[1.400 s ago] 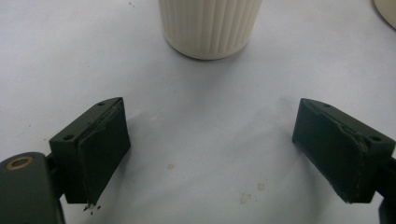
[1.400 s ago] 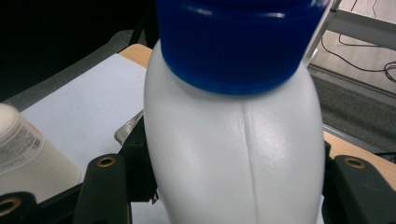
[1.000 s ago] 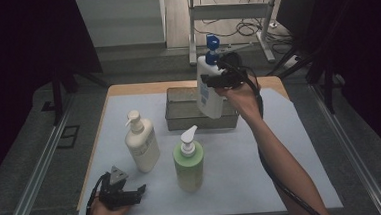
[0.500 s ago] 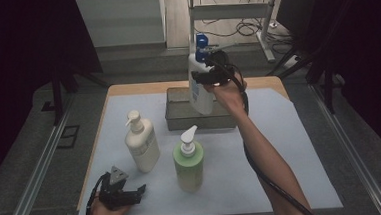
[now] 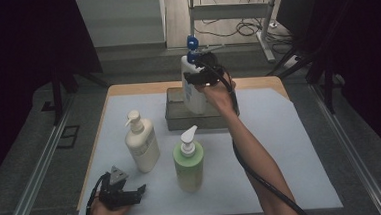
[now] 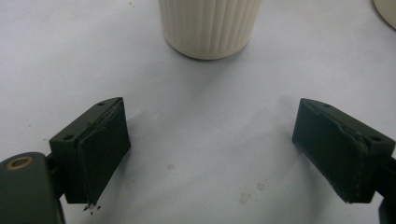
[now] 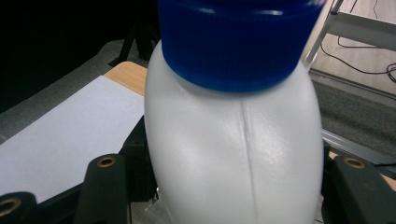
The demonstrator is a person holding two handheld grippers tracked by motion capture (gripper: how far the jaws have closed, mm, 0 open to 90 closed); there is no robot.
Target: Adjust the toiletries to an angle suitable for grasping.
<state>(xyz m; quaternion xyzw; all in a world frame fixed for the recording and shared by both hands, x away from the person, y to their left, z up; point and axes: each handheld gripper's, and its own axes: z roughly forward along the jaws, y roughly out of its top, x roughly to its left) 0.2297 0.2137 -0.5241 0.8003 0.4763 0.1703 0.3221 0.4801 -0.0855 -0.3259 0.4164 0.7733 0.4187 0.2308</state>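
The right claw grips a white bottle with a blue pump top by its upper body, one jaw on each side, as the right gripper view shows. The bottle stands upright over the grey tray at the far side of the bench; whether its base touches the tray cannot be told. The left claw sits at the near left edge of the bench, jaws spread wide with nothing between them. Just beyond it stands a cream pump bottle, and a green pump bottle stands beside that.
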